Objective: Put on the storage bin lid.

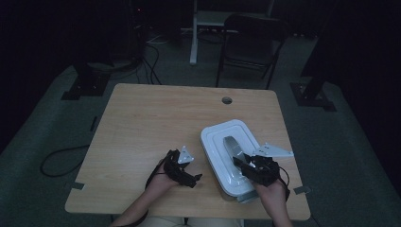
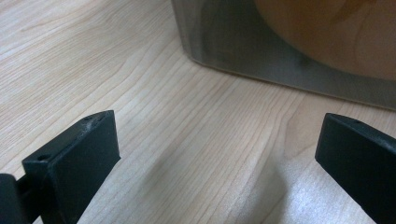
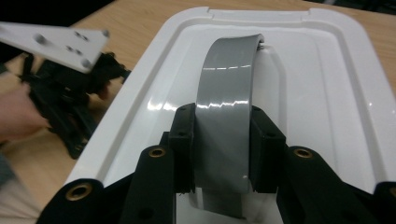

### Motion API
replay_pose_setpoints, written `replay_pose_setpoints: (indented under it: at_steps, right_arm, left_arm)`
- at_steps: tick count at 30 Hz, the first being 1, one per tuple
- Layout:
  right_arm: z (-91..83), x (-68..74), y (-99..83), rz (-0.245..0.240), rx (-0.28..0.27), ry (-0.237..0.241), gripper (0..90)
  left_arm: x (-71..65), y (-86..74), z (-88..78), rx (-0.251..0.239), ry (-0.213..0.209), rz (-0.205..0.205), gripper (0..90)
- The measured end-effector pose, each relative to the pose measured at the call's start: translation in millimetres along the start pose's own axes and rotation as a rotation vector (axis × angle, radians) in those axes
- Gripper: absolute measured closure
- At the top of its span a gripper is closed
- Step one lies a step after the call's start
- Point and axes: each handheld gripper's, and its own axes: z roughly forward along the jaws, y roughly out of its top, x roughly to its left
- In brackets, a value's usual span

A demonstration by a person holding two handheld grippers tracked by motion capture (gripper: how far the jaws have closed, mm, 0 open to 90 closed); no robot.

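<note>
My two grippers, left (image 1: 185,171) and right (image 1: 255,169), are black, each topped by a pale three-cornered plate (screw holes visible); brass-ringed screw holes dot the right one's frame, and black cables trail back.

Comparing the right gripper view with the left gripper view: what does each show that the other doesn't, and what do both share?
Right gripper view: the right gripper shut on the grey arched handle of the white plastic lid, with the left gripper beyond.
Left gripper view: that gripper's open jaws and the container's translucent grey side wall.
Shared: the light wooden table.
</note>
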Motion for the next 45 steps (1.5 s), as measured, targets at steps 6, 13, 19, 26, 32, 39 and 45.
replay_pose_setpoints:
  at_steps: [6, 13, 19, 26, 32, 39, 45]
  right_arm:
    - [-3.6, -2.0, -1.0, 0.021, -0.022, 0.015, 67.4]
    - [1.3, 5.5, -0.5, -0.040, 0.013, -0.034, 67.3]
    - [1.7, 6.3, -1.2, -0.030, 0.019, -0.035, 67.3]
    - [3.1, 8.2, -2.2, -0.033, 0.020, -0.033, 67.4]
    - [4.0, 10.4, -2.8, -0.044, 0.024, -0.045, 67.4]
    - [4.3, 12.0, -5.8, -0.055, 0.013, -0.056, 67.5]
    - [3.5, 15.9, -7.2, -0.072, 0.017, -0.052, 67.5]
  left_arm:
    - [1.7, -0.3, -0.3, 0.002, 0.006, 0.000, 0.3]
    - [2.2, -0.3, -1.2, 0.002, 0.014, -0.007, 0.3]
    - [1.1, -0.7, -0.5, 0.005, 0.008, -0.008, 0.3]
    - [-0.1, -0.1, 0.8, 0.002, -0.002, -0.013, 0.3]
    - [-1.9, 0.8, 1.1, -0.001, -0.001, -0.012, 0.4]
    - [-4.3, 1.5, 3.0, 0.003, -0.004, -0.012, 0.4]
    - [-5.3, 1.3, 3.4, 0.003, -0.008, -0.012, 0.3]
